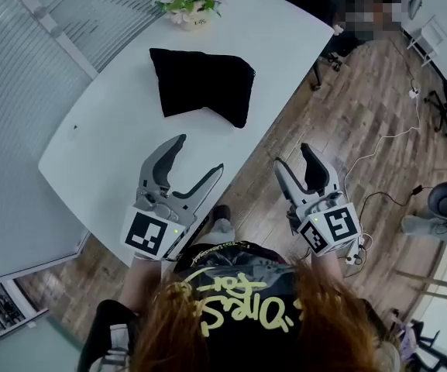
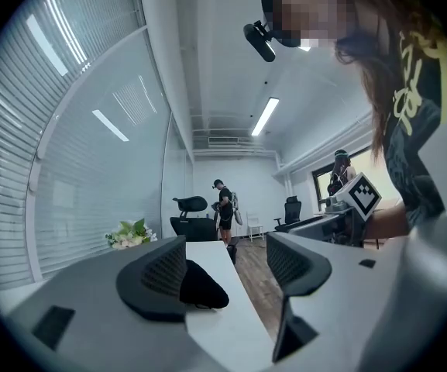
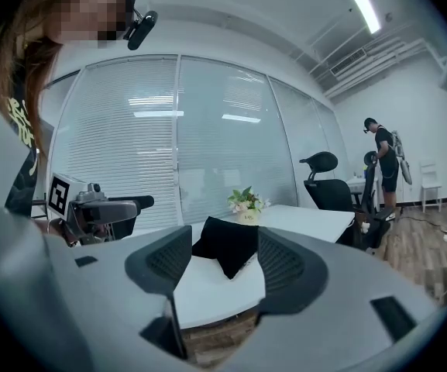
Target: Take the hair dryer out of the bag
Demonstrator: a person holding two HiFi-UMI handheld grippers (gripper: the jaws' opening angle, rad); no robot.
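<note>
Starting stage, by my read: left gripper [image 1: 200, 153] & right gripper [image 1: 293, 155] both released, empty, well short of the black bag [image 1: 201, 84] on the table [image 1: 107, 161]. Hair dryer not visible, prob. inside the bag; next move calls for reaching fwd to find its opening.

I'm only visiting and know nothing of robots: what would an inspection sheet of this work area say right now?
Surface: white table, rounded end.
Job's things: black bag lying on the table; hair dryer not seen.
Clutter: flowers at the table's far end.
Grippers: left gripper over the table's near edge, right gripper over the floor; both open, empty, short of the bag.
Cables: white cable trailing across the floor.
Surroundings: glass wall with blinds, office chair, person standing far off.
</note>
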